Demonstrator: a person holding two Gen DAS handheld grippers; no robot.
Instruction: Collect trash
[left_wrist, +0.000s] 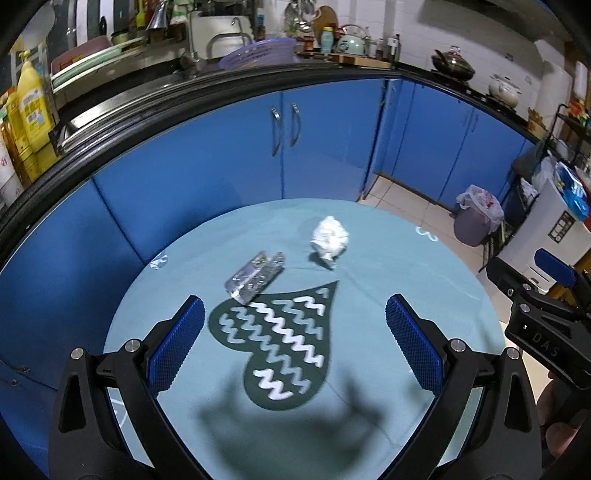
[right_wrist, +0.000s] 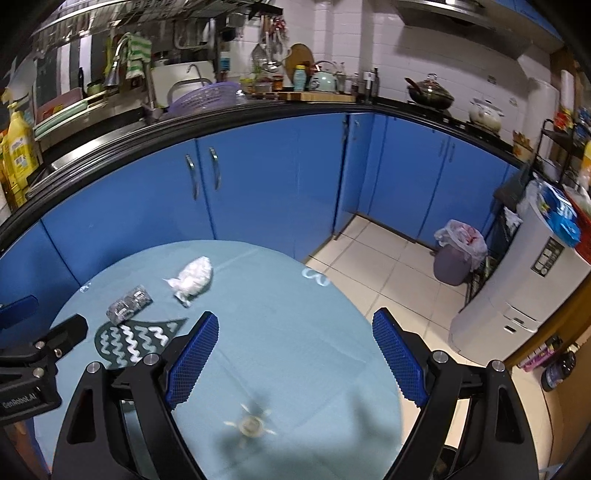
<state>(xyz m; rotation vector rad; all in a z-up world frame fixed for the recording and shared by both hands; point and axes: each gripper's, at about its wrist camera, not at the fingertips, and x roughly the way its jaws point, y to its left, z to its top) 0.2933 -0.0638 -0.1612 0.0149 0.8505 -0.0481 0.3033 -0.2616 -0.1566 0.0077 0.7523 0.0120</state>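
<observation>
A crumpled white paper wad (left_wrist: 330, 237) and a crushed clear plastic wrapper (left_wrist: 255, 277) lie on a round table with a light blue cloth (left_wrist: 406, 266). Both also show in the right wrist view: the wad (right_wrist: 195, 277) and the wrapper (right_wrist: 129, 305). My left gripper (left_wrist: 293, 343) is open and empty, above the dark heart-shaped pattern (left_wrist: 280, 339), short of the wrapper. My right gripper (right_wrist: 293, 354) is open and empty over the table's right part. A small blurred pale object (right_wrist: 251, 425) lies on the cloth below it.
A grey bin lined with a white bag (right_wrist: 458, 254) stands on the tiled floor at the right, also in the left wrist view (left_wrist: 476, 218). Blue cabinets (left_wrist: 258, 155) lie behind the table. A white appliance (right_wrist: 517, 291) stands at the far right.
</observation>
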